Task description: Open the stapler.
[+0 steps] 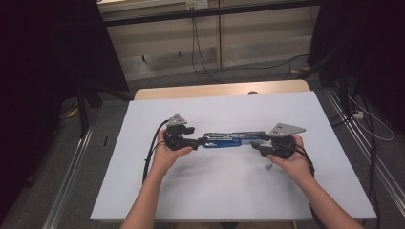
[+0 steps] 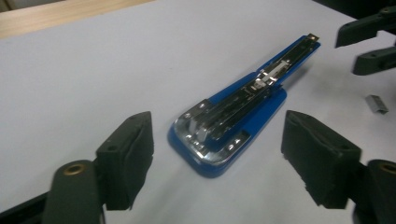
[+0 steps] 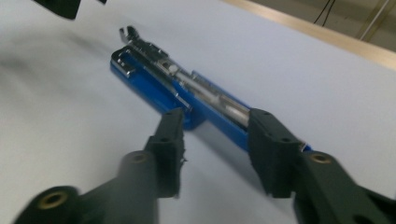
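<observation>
Blue stapler (image 1: 224, 140) lies flat on white bench (image 1: 219, 191), opened out full length, metal staple track facing up. Left tongs (image 1: 195, 141) at stapler's left end, jaws apart, hinge end between them with clear gap each side, no contact seen in left gripper view (image 2: 212, 149). Right tongs (image 1: 258, 142) at stapler's right end, jaws apart, straddling blue arm (image 3: 224, 123); pads just beside it, pressing not evident. Small strip of staples (image 1: 268, 166) on bench near right hand (image 1: 291, 160).
</observation>
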